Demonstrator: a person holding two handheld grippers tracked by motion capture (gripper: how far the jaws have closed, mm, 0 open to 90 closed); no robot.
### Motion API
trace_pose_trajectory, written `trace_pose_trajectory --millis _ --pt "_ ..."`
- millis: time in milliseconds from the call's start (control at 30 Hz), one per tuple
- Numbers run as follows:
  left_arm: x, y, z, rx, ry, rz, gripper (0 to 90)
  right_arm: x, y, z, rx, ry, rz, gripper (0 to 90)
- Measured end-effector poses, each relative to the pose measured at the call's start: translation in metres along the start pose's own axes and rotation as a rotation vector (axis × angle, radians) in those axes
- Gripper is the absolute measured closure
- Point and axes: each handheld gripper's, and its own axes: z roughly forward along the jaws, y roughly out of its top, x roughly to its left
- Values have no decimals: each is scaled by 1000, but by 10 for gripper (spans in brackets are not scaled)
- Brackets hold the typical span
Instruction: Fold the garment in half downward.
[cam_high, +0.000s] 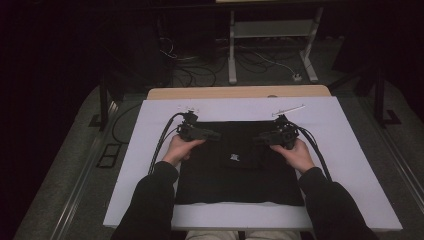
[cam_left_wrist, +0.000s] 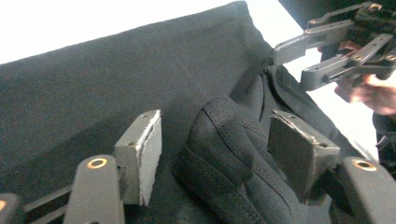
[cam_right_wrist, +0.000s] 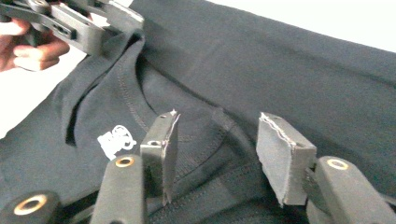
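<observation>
Sleeves and forearms enter the high view at six o'clock, your hands set on the near half of a black T-shirt (cam_high: 235, 170) lying flat on the white board (cam_high: 350, 165) (a small white logo sits at its centre).

Left gripper (cam_high: 216, 135): jaws part open, a raised fold of the neckband between the pads (cam_left_wrist: 148, 161), the far pad against the cloth, the near one standing off. No firm hold yet. Right gripper (cam_high: 260, 139): jaws likewise part open, straddling the collar seam in the right gripper view, pads (cam_right_wrist: 280, 156) short of contact on both sides.

Both tools sit at about twelve o'clock of the shirt's centre, pointing inward at each other across the neckline.

Recommendation: take in the ribbed band together with the layer beneath it before you shut down, matching depth on both sides. A shallow bite on the rib alone would likely slip when you lift. Keep the cables (cam_high: 162, 142) clear of the cloth edge.

Beyond the board, a wooden table edge (cam_high: 240, 92), then cabling on the floor.
</observation>
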Motion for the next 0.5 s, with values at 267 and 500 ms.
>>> trace_pose_trajectory --millis 267,500 --pt "1 -1 0 20 20 -8 520 -2 -1 1 29 -40 -8 621" --pt "-1 -1 -2 29 13 17 651 0 -3 3 64 -41 -52 775"
